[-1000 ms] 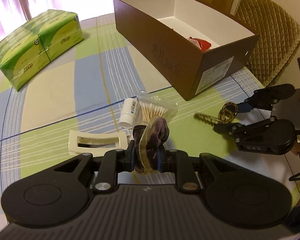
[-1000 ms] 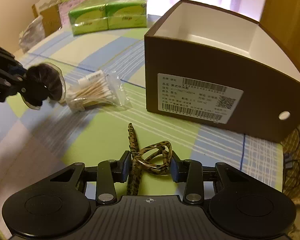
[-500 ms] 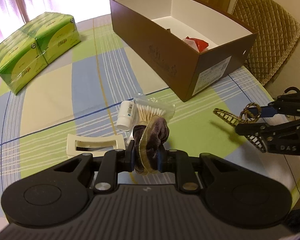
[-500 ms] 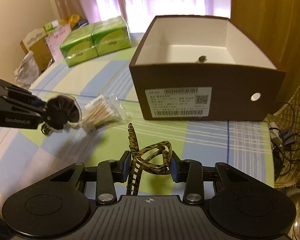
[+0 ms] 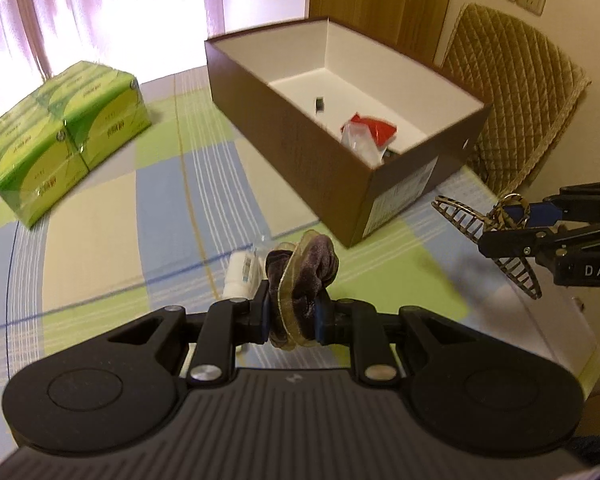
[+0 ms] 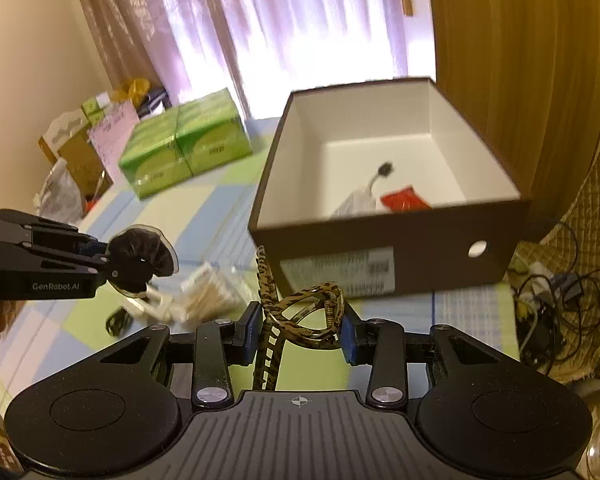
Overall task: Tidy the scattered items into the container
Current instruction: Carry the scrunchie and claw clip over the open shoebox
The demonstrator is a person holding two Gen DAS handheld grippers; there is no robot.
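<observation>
Left to right: green tissue packs (image 5: pixel 64 136) sit far left on the table, not in play. Our left gripper (image 5: pixel 292 316) has its jaws pinched narrow on the purple scrunchie (image 5: pixel 304 280), held clear above the cloth. Under it, the small white bottle (image 5: pixel 242 278) and the cotton swab bag (image 6: pixel 208 298) are left on the table. Brown box (image 5: pixel 300 148) is open, red packet (image 5: pixel 374 128) already inside. Our right gripper (image 6: pixel 300 322) has its jaws part-way closed on the leopard-print hair claw (image 6: pixel 300 312), just short of the box's near wall.

Change: both hands have lifted since a second ago, the right one more, and it has rolled. The claw was near the cloth, now it's airborne. From the right wrist the box interior now shows; earlier mostly the labelled wall. We judge both picks done and the carry to the box under way. Grips unchanged.
</observation>
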